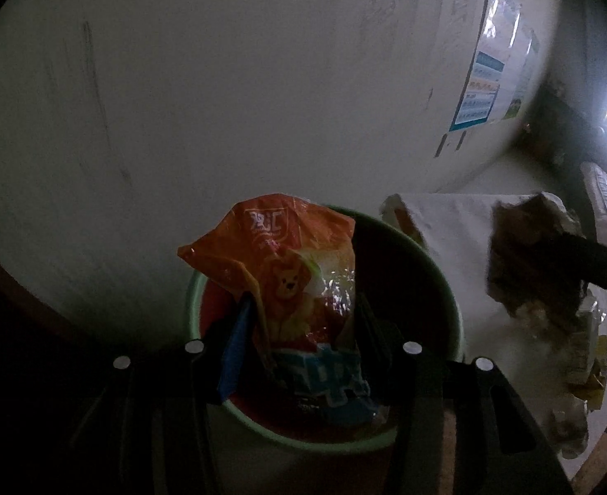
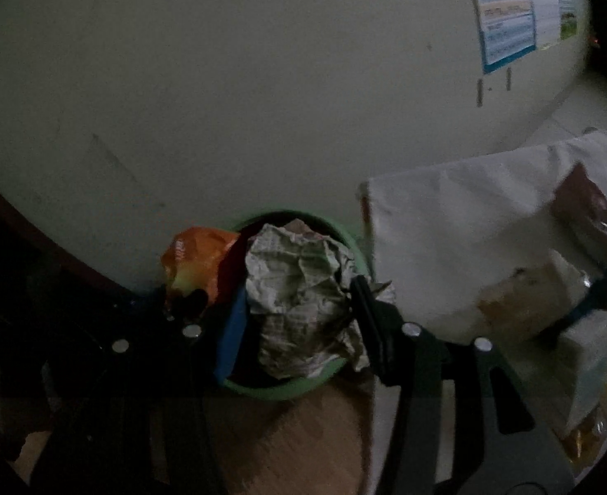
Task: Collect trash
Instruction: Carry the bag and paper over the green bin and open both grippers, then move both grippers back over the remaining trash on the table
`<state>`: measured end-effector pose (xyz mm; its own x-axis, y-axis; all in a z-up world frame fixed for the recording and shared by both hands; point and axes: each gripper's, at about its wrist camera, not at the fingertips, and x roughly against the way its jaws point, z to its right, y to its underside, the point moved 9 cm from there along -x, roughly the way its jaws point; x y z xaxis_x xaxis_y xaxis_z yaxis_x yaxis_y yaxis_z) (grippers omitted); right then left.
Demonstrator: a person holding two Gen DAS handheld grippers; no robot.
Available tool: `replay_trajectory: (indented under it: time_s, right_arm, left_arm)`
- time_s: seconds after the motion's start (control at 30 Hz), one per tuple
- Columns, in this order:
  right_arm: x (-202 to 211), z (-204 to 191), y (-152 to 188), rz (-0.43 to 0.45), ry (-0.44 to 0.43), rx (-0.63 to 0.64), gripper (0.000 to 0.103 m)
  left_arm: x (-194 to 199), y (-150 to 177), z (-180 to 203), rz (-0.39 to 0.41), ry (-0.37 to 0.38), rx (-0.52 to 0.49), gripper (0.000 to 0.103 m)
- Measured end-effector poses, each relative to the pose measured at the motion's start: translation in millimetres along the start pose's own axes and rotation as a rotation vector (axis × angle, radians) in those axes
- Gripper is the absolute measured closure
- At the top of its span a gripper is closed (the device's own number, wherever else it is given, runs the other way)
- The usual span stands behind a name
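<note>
1. Dim room on both feeds: a pale wall (image 1: 221,95) fills the background, with a printed poster (image 1: 485,86) stuck to it on the far right.
2. Below the wall I see a round green bin (image 1: 448,288) with a dark red inside, standing on a wooden floor (image 2: 287,433).
3. My left claw (image 1: 299,350) is pinching an orange snack wrapper (image 1: 287,264) with a cartoon lion on it; the wrapper stands upright between the two fingers, directly over the bin's opening.
4. A blue pad (image 1: 233,363) lines the left finger of that claw, pressed against the wrapper's edge.
5. A light-blue printed packet (image 1: 328,383) sits at the wrapper's lower end; I cannot tell whether it is a separate piece.
6. My right claw (image 2: 299,321) is clamped on a crumpled ball of newspaper (image 2: 299,288), held over the near side of the same bin.
7. From the right wrist view, the orange wrapper shows just left of the newspaper, at the bin's far-left rim.
8. Right of the bin stands a white cloth-covered tabletop (image 2: 448,222), carrying a heap of mixed trash (image 2: 575,288): brownish wrappers, clear plastic and yellow scraps, too blurred to name singly.
9. In the left wrist view the newspaper ball appears as a dark blurred lump at the right.
</note>
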<state>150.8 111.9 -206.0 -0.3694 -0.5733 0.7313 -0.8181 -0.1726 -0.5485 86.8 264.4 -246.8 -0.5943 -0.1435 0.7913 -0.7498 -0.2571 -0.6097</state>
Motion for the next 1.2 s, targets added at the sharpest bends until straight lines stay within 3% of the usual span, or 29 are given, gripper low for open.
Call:
replay_trajectory:
  time_s: [0.2,0.3,0.4,0.57,0.87,0.93,1.2]
  right_arm:
    - [-21,-15,-7,-0.027,-0.007,0.012,0.051]
    - [-26,-19,-11,-0.033,-0.01,0.014,0.045]
    - [-26,-20,-14,-0.029,-0.019,0.005,0.036]
    - [-20,-16,-15,-0.014,-0.011,0.002,0.035]
    - [31,6,-5,0.05,0.028,-0.012,0.035]
    - [46,16,-1,0.071,0.042,-0.019,0.03]
    - [109,81,49,0.125,0.221,-0.03,0.027]
  left_arm:
    - [-10,-4,2,-0.003,0.014,0.008,0.053]
    - [-11,-4,-5,0.001,-0.003,0.029,0.038]
    - [-12,-6,-10,0.003,-0.001,0.064,0.036]
    - [-10,-6,-8,0.009,-0.007,0.06,0.036]
    - [7,-9,15,0.038,0.022,0.02,0.036]
    - [13,-9,27,0.045,0.036,-0.004,0.036]
    - [27,5,100,0.037,0.134,-0.12,0.036]
